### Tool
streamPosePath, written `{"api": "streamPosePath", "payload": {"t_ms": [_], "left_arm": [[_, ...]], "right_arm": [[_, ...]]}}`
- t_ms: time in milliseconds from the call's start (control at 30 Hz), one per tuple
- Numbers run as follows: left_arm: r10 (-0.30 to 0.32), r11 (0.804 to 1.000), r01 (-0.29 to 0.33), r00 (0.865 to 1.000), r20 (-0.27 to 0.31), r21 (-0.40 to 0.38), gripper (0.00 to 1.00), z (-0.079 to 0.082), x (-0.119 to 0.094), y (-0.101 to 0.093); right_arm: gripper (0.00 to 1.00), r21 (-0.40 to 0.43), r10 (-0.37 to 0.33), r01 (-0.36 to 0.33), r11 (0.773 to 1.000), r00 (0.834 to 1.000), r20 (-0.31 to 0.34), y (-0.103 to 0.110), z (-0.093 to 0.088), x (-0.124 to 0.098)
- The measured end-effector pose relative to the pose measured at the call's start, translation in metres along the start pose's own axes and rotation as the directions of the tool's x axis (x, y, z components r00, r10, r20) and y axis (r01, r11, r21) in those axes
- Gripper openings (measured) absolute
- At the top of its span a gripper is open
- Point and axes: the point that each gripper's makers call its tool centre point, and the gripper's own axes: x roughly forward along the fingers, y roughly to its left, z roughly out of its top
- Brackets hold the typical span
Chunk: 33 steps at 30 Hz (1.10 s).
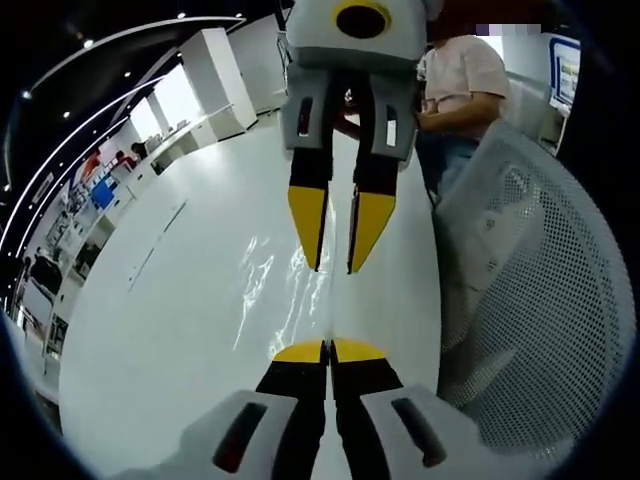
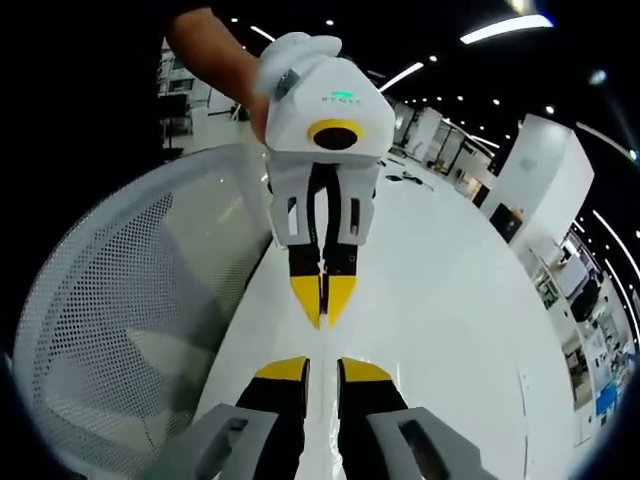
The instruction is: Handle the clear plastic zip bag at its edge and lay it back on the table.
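Observation:
The clear zip bag [image 1: 275, 290] shows as shiny creases over the white table [image 1: 170, 320], and it runs up to my left gripper [image 1: 326, 350]. That gripper's yellow tips are pressed together, shut on the bag's edge. My right gripper [image 1: 335, 266] points at it from the far side, tip to tip, with a narrow gap between its jaws. In the right gripper view my right gripper [image 2: 323, 369] stands slightly open at the bottom, and the left gripper [image 2: 323, 318] faces it, shut. The bag is too clear to make out there.
A white mesh chair [image 1: 540, 300] stands close against the table's edge and appears again as a mesh chair [image 2: 120, 310]. A person in a pink shirt [image 1: 462, 75] stands at the far end. A hand [image 2: 215, 60] holds the left gripper. White counters [image 1: 215, 90] lie beyond.

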Motion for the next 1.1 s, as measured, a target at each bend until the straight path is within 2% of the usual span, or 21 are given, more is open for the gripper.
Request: {"api": "streamPosePath", "payload": {"t_ms": [467,800,1100], "left_arm": [[-0.010,1.000,0.010,1.000,-0.001,0.018,0.00,0.002,0.002,-0.002],[-0.015,1.000,0.015,1.000,0.004,0.027,0.00,0.004,0.002,-0.004],[-0.019,0.999,0.019,1.000,0.009,0.035,0.00,0.002,0.005,-0.006]], "right_arm": [[0.07,-0.010,0.021,-0.020,1.000,1.000,0.015,0.002,0.011,0.015],[0.04,-0.027,0.043,-0.043,0.999,0.999,0.001,0.005,0.013,0.023],[0.00,-0.007,0.045,-0.045,0.999,0.999,-0.029,0.005,0.009,0.029]]}}
